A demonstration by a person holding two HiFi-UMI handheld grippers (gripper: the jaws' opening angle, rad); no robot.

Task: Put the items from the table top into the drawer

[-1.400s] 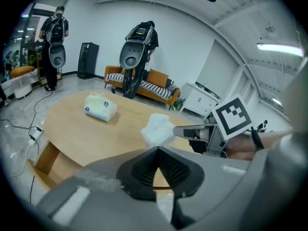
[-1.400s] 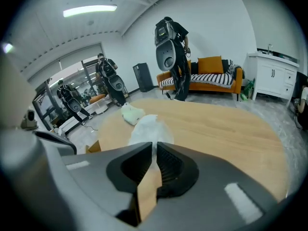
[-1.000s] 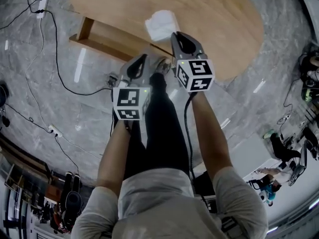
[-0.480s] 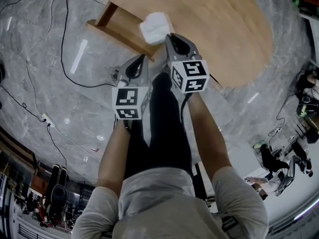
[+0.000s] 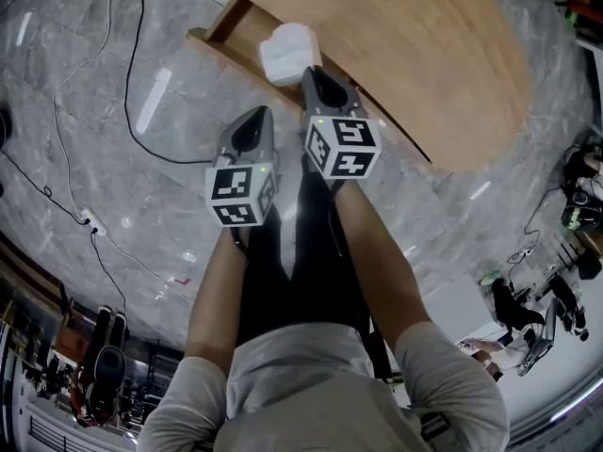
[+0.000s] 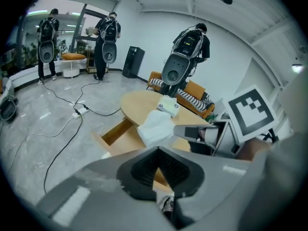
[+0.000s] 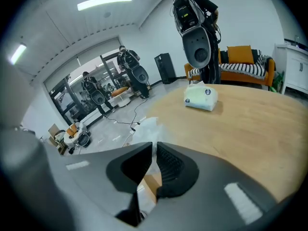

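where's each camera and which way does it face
Head view: on the head, steeply down at table, open drawer; shows forearms, legs, left hand-held gripper, right hand-held gripper.
Left gripper view: on the left one, facing drawer and table; shows its shut jaws.
Right gripper view: on the right one, facing across the tabletop; shows its jaws gripping white cloth.
Shared: all three show that cloth.

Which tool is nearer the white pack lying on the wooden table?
Right. The right tool, gripping a white cloth, is at the near edge of the table, short of the pack. The left tool hangs farther back, beside the right one.
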